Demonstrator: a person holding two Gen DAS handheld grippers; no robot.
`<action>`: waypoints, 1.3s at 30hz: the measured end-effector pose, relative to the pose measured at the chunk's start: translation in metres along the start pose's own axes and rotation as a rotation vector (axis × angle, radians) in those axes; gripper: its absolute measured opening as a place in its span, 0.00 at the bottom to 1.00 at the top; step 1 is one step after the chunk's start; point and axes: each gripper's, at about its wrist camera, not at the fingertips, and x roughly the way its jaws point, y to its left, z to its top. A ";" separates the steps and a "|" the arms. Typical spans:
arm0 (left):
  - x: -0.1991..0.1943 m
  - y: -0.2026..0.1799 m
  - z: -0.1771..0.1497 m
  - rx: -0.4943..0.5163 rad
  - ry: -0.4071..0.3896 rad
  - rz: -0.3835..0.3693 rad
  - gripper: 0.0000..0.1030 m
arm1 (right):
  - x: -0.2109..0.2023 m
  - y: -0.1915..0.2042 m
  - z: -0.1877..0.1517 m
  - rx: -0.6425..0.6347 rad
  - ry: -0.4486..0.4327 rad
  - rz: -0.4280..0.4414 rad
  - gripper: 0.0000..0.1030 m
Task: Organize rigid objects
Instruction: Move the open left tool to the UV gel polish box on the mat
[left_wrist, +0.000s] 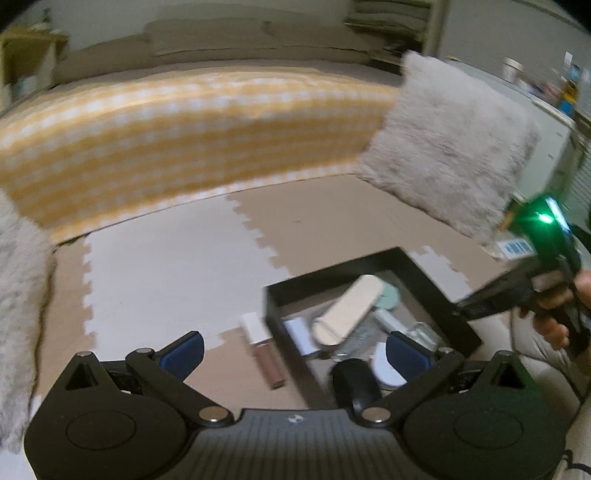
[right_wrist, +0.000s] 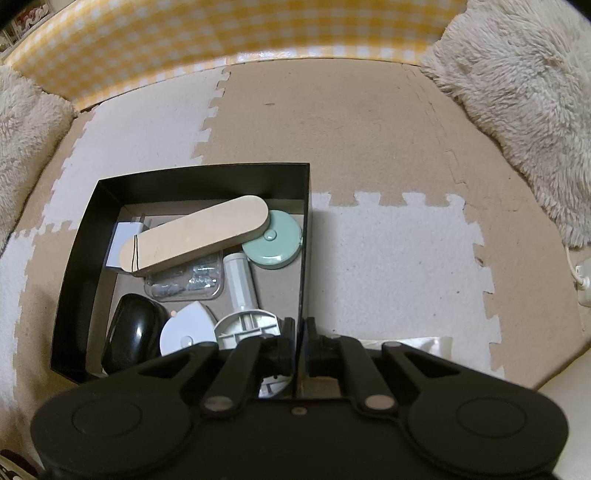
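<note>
A black box (right_wrist: 192, 171) sits on the foam floor mat and holds several rigid objects: a beige oblong case (right_wrist: 195, 234), a mint round tape measure (right_wrist: 273, 243), a black mouse (right_wrist: 129, 334), a white cylinder part (right_wrist: 240, 280) and a clear packet of screws (right_wrist: 184, 282). My right gripper (right_wrist: 300, 345) is shut on the box's right wall. My left gripper (left_wrist: 295, 350) is open and empty, above the box's left wall (left_wrist: 291, 350). A lip gloss tube (left_wrist: 262, 350) lies on the mat just left of the box.
A yellow checked blanket (left_wrist: 184, 125) covers the bed edge behind. Fluffy grey cushions (left_wrist: 447, 147) lean at the right and left. The right gripper's body and hand (left_wrist: 546, 288) show at the right in the left wrist view. A white cable (right_wrist: 576, 273) lies at the far right.
</note>
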 end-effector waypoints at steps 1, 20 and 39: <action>0.000 0.006 -0.002 -0.012 -0.003 0.017 1.00 | 0.000 0.000 0.000 -0.002 0.001 -0.001 0.05; 0.071 0.042 -0.027 0.061 0.143 -0.019 0.79 | 0.002 -0.001 0.000 0.013 0.004 0.002 0.04; 0.120 0.063 -0.018 -0.058 0.046 -0.002 0.69 | 0.002 -0.004 0.000 0.033 -0.001 0.004 0.04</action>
